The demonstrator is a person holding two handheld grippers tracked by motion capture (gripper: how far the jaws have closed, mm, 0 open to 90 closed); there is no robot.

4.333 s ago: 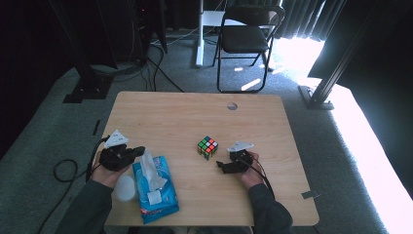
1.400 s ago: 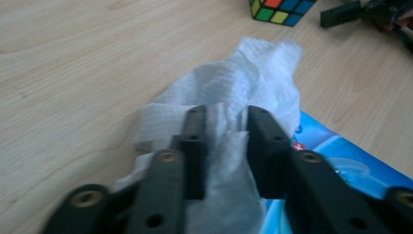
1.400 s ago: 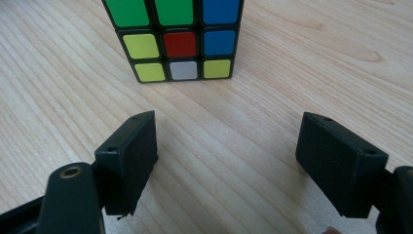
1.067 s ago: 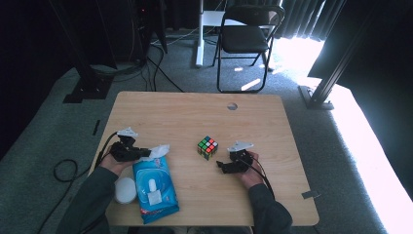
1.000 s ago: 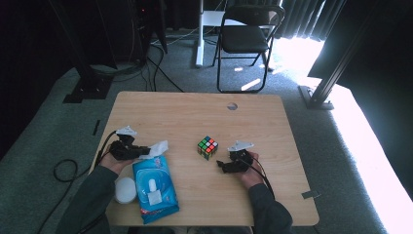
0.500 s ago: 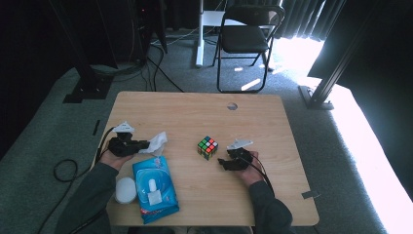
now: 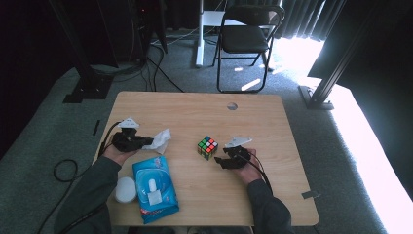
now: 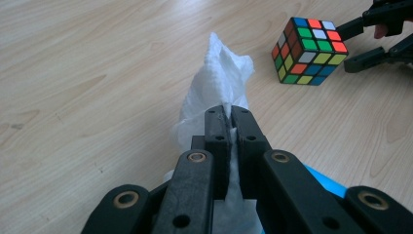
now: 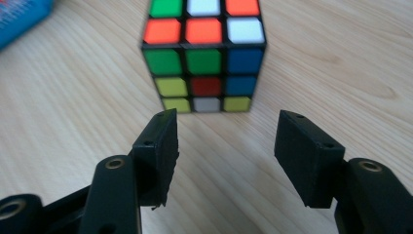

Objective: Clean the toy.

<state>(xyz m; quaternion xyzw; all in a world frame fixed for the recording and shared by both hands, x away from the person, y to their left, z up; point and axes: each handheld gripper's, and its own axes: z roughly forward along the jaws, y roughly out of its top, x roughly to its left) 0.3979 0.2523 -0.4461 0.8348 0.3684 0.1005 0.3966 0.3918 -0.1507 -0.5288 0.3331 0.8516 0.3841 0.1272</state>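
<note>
— Fingers (image 8: 214, 131) of left gripper (image 8: 227, 114): pressed together, clamped on wipe (image 8: 221, 73). Seen from above, gripper (image 7: 144, 141) near table's (image 7: 195, 105) nine o'clock edge, wipe (image 7: 160, 141) sticking out toward three o'clock.

— And right gripper (image 9: 224, 141)?

— Fingers (image 9: 163, 146) apart, nothing between them. Just been narrowing, jaws still clear of cube (image 9: 204, 53). Sits just short of cube, which stands at twelve o'clock from the jaws, close but not touching.

— Cube on the table?

— Yes, flat on the wood, near centre in high view (image 7: 208, 147), with right gripper (image 7: 220, 161) just at its four o'clock. From left gripper view, cube (image 8: 309, 51) lies at two o'clock, well beyond wipe's tip, and right gripper's black fingers (image 8: 363, 58) reach in at cube's far side.

— Anything else near left hand?

— Blue pack (image 7: 155, 187) at six o'clock from wipe, white flap on top. Round white lid (image 7: 125, 189) touching pack's nine o'clock side, near the sleeve (image 7: 90, 190).
</note>
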